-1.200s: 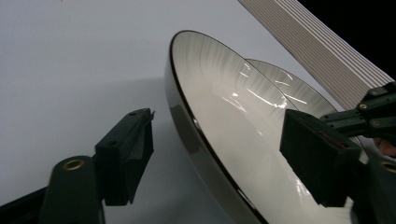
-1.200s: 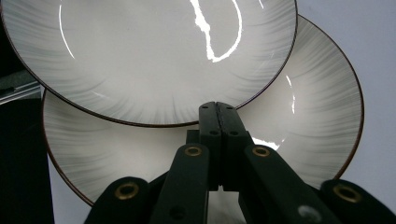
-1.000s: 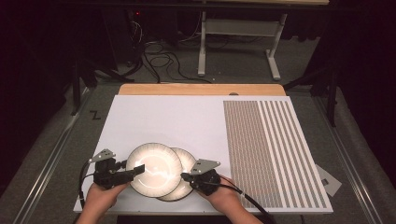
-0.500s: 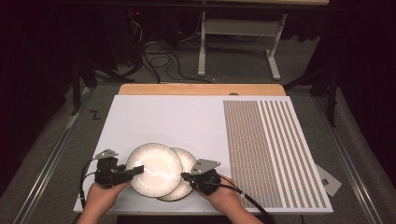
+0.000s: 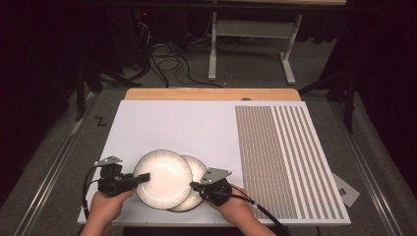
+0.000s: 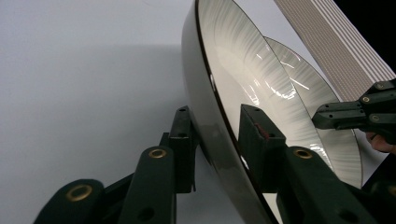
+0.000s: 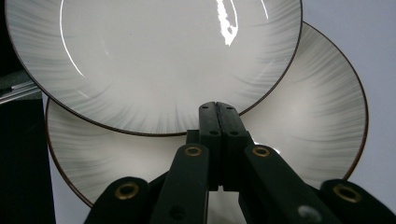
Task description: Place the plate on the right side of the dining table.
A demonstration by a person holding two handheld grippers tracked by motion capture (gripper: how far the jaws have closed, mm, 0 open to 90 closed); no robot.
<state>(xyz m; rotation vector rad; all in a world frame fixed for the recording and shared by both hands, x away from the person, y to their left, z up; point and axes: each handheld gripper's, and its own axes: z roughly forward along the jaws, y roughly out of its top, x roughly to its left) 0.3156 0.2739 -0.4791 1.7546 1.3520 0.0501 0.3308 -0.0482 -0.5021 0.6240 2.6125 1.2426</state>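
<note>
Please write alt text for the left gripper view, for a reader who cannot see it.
The left gripper clamps the rim of the upper plate between its two black jaws. A lower plate lies behind it on the white table, with the right gripper at its edge.

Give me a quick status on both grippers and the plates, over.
Left gripper clamped on upper plate's rim. Right gripper shut, empty, resting over lower plate. Upper plate overlaps lower one. Nothing else near on the white board.

White worktop [image 5: 187,123] with a brown striped panel [image 5: 282,157] covering its right part and a wooden strip [image 5: 211,94] along its far edge. A lower plate [image 5: 199,169] lies near the front edge.
</note>
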